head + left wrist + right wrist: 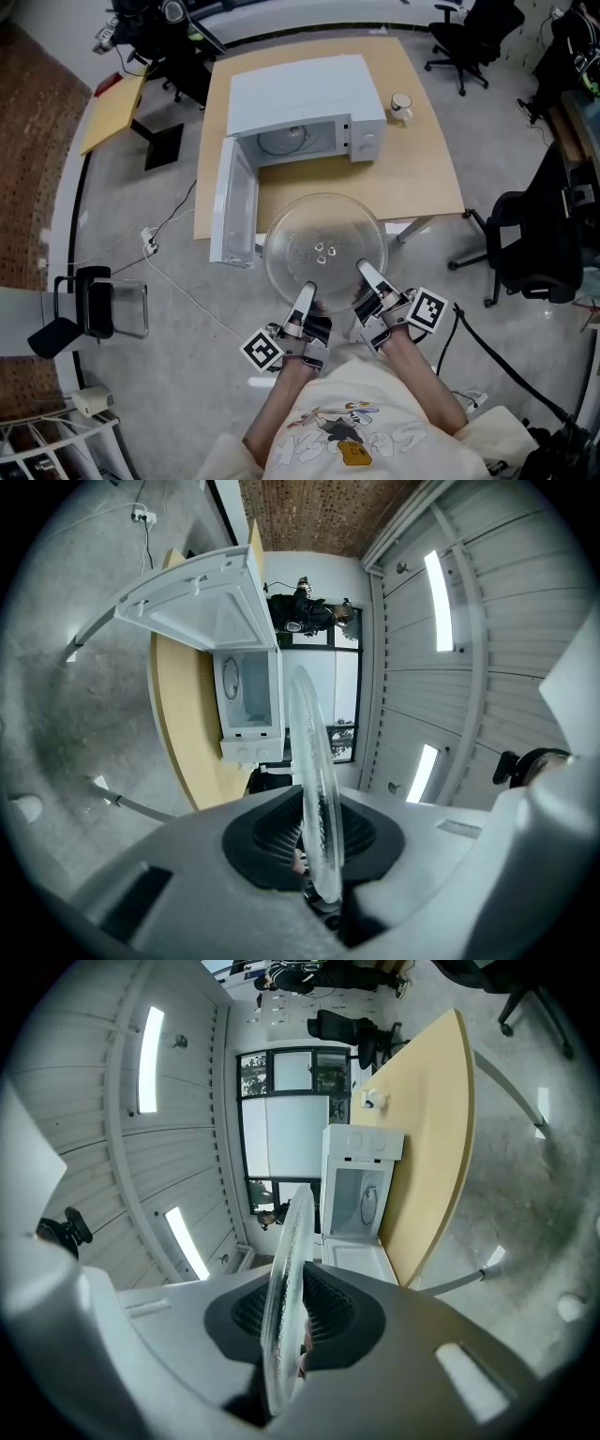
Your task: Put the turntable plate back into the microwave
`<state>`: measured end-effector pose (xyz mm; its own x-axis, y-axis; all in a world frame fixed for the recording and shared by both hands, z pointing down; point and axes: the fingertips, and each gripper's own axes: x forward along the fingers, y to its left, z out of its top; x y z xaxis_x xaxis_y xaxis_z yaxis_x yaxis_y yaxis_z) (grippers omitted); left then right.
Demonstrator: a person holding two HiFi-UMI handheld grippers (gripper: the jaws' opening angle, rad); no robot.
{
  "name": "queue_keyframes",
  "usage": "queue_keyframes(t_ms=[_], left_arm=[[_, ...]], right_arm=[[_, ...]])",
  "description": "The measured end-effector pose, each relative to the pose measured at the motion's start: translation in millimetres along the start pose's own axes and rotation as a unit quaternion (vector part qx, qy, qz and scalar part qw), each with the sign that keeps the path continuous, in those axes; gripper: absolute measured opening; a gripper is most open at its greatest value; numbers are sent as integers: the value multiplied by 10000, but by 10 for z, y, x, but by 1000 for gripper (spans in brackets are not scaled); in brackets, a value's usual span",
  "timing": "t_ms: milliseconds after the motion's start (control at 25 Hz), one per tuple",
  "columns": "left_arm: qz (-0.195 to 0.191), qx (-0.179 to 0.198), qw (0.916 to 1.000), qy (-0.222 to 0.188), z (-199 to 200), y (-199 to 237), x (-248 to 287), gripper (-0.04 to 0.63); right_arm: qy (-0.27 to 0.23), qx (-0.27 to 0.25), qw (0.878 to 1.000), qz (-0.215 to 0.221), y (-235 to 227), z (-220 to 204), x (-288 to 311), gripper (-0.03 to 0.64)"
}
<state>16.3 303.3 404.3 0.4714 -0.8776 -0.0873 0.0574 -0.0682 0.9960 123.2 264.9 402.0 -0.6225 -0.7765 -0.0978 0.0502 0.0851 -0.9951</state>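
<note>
One glass plate is pinched by two grippers — the left gripper and the right gripper — near one open microwave on one table

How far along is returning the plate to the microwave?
Done: white microwave, door open. In hand: the left tool and right tool clamp the clear round glass turntable plate by its near rim, outside the oven. Left: slide it in and seat it.

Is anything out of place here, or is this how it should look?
The glass plate is outside the microwave, held in the air by its near rim, left gripper and right gripper both clamped on it. The door stands wide open. Nothing looks spilled or broken.
</note>
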Motion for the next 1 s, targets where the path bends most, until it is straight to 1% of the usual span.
queue_keyframes(t_ms=[280,440,640,760,840,1000], left_arm=[[33,69,9996,-264,-64,130,191,37],[143,-37,9993,-343,1,180,263,38],[213,-76,9991,-357,334,313,477,38],[199,109,9996,-177,571,419,704,43],[195,48,9997,-119,735,493,859,41],[364,-81,9993,10,1018,645,1097,41]], right_arm=[[205,145,9997,-14,-158,226,36,40],[252,281,9992,-96,-219,261,144,40],[293,276,9989,-233,-376,352,521,38],[221,323,9990,-223,-489,457,801,38],[194,334,9990,-215,-581,529,992,37],[127,306,9990,-312,-772,630,1317,39]])
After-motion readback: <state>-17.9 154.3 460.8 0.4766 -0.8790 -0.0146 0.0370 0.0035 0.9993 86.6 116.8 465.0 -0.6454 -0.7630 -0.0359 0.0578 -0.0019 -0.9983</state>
